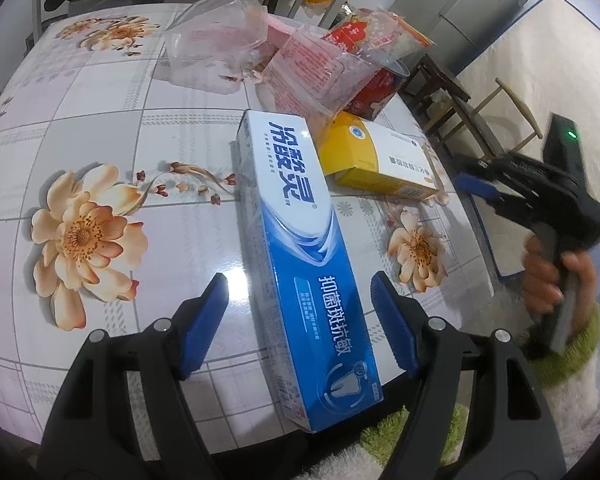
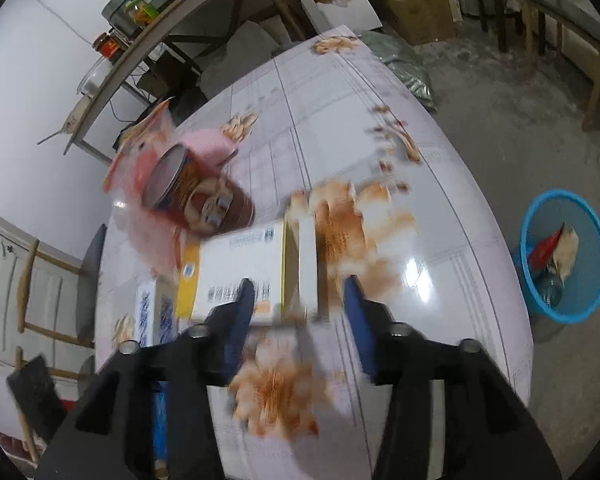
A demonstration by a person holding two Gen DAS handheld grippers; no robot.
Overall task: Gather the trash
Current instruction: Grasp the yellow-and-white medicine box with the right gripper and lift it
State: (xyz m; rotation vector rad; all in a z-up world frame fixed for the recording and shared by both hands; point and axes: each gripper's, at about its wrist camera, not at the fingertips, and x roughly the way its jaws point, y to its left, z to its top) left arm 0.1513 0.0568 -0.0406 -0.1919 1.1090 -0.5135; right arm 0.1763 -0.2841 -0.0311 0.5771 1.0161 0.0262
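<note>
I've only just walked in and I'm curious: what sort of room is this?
Most likely a lived-in home dining or utility room. A table with a flowered cloth holds empty packaging, wooden chairs stand around it, and a shelf carries food jars above a bare concrete floor.

Glossy white counter (image 1: pixel 100 120), checked cloth with orange flower print, under and ahead of left fingers (image 1: pixel 204 320). Wooden chair (image 1: pixel 500 108) beyond counter edge, ahead-right of them; grey metal cabinet (image 1: pixel 480 12) farther behind it. Grey-framed shelf (image 2: pixel 140 52) with red-lidded jar (image 2: pixel 106 46) far ahead-left of right fingers (image 2: pixel 240 320). Brown cardboard box (image 2: pixel 420 16) on grey concrete floor (image 2: pixel 520 140), far ahead-right.
</note>
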